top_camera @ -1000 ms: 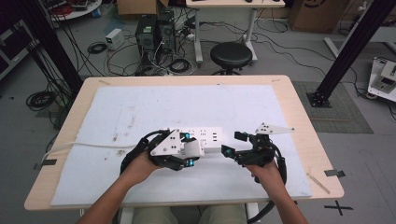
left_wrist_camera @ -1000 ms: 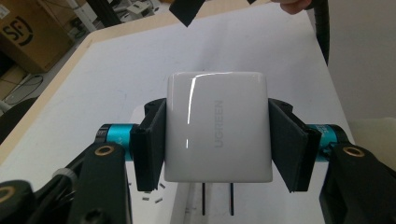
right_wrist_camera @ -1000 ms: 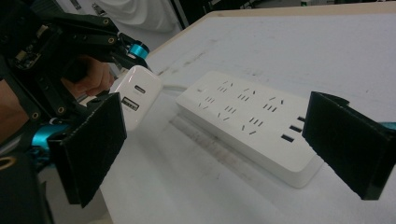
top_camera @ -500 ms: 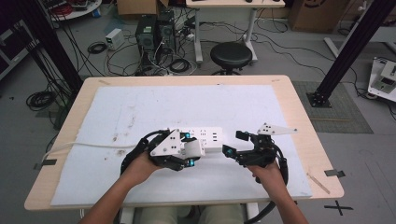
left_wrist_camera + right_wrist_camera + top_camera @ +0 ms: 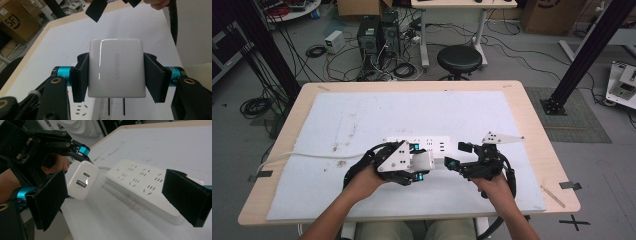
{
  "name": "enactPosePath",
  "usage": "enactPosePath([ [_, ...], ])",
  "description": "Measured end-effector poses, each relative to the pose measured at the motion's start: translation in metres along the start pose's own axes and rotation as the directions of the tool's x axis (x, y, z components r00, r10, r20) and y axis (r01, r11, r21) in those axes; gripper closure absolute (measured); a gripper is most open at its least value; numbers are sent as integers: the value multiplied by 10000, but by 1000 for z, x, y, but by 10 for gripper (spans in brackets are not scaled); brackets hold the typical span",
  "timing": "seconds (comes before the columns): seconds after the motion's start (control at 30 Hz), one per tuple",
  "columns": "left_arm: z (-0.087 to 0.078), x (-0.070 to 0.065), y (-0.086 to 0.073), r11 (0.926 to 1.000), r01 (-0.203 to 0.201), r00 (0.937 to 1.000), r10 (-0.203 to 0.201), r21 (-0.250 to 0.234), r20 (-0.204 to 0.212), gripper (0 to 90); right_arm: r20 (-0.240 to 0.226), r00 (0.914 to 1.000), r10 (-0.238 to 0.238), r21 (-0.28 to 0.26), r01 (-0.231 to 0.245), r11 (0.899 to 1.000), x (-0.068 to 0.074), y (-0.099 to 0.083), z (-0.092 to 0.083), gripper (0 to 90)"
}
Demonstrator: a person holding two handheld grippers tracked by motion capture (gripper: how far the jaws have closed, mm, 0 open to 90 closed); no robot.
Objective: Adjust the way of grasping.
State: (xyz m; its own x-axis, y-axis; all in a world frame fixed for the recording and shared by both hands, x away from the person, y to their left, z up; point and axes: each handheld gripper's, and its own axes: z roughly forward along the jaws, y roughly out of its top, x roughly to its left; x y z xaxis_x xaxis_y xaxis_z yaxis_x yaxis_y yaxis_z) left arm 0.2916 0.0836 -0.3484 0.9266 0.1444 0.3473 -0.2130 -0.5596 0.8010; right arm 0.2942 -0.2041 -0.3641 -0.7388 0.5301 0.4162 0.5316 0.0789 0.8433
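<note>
Left gripper (image 5: 116,75) clamps charger (image 5: 116,67), prongs down, seemingly above power strip (image 5: 147,185); right gripper (image 5: 120,195) agape. We judge: plugging next, needs prong-slot alignment.

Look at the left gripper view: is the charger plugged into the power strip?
No, the charger is held above the mat, both prongs bare.

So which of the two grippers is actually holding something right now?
The left gripper: its jaws clamp the white charger. The right gripper is open with nothing between its jaws.
</note>
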Motion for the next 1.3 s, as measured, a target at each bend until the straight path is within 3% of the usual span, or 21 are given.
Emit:
enactPosePath([
  [0.23,8,-2,4,9995,-307,9995,307,22,-61,425,-6,9999,161,220,-161,9996,2,0,1,63],
  [0.57,11,-4,4,9979,-646,9975,645,-17,-282,425,-385,9939,1031,683,-1003,9926,4,1,5,63],
  [1.07,14,-4,6,9941,-1074,9935,1069,-114,-383,425,-497,9870,1528,1289,-1454,9809,8,3,23,65],
  [1.13,14,-4,5,9940,-1087,9933,1083,-90,-392,425,-436,9879,1488,1277,-1422,9816,8,3,23,93],
  [1.2,15,-4,5,9937,-1119,9930,1114,-104,-402,425,-677,9859,1528,1218,-1439,9821,6,3,22,177],
  [1.3,15,-4,6,9933,-1140,9928,1133,-169,-390,425,-769,9837,1624,1261,-1520,9803,5,3,22,178],
])
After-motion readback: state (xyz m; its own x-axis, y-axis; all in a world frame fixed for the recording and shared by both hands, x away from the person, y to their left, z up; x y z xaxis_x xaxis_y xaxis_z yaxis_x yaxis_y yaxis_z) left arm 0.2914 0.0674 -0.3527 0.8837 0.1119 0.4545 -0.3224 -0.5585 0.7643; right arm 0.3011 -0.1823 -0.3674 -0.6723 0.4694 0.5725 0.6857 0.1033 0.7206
